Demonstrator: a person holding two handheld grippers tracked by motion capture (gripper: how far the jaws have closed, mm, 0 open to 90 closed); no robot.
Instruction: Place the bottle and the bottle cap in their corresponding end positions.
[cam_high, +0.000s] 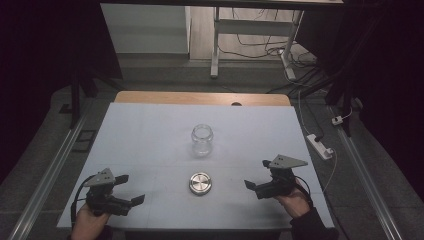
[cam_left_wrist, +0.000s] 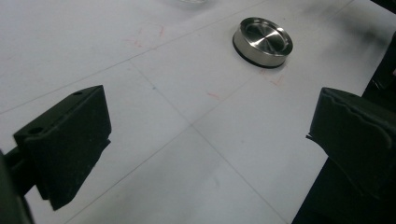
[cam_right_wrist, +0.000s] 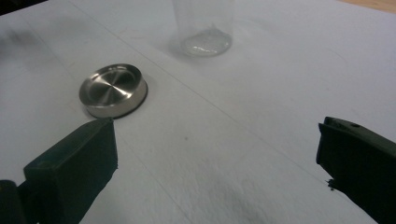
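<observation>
Metal lid (cam_high: 200, 183) midway between both wide-open, empty hand-held grippers, left (cam_high: 125, 189) and right (cam_high: 258, 174).

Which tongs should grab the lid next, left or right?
Roughly even, slight edge right: the right tongs sit open, level with the lid, jaws facing it. The left tongs are open too, slightly nearer the table edge.

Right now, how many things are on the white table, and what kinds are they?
Glass jar: 1
Metal lid: 1
Grippers: 2, the left gripper and the right gripper, both open and holding nothing
Total: 4
</observation>
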